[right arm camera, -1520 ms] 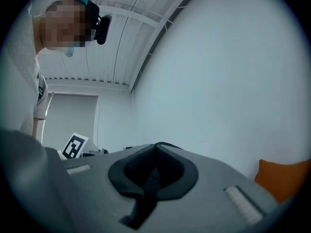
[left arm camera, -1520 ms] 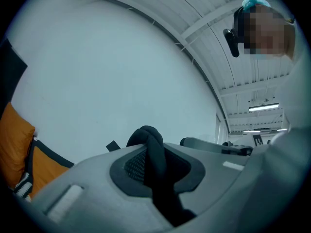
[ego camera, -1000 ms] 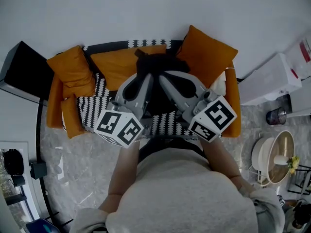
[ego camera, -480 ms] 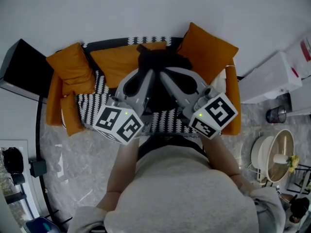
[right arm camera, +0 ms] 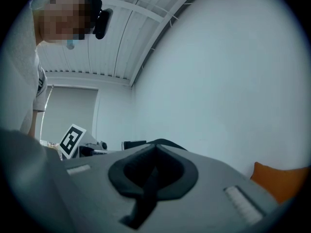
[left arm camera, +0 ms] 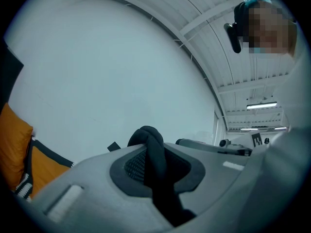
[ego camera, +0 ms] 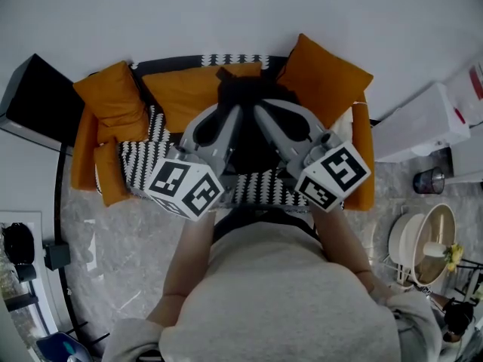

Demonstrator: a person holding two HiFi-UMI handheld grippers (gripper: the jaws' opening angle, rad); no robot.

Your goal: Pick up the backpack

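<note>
Both forearms, left [ego camera: 189, 255] and right [ego camera: 343, 247], are reaching forward from the torso. The left gripper [left arm camera: 156, 165] and right gripper [right arm camera: 154, 152] are pointing roughly level, their tips converging, their marker cubes nearest the person. The left jaws are pinching a bunched black backpack strap [left arm camera: 148, 137]. The right jaws are clamping a thin black strap [right arm camera: 146, 193].
</note>
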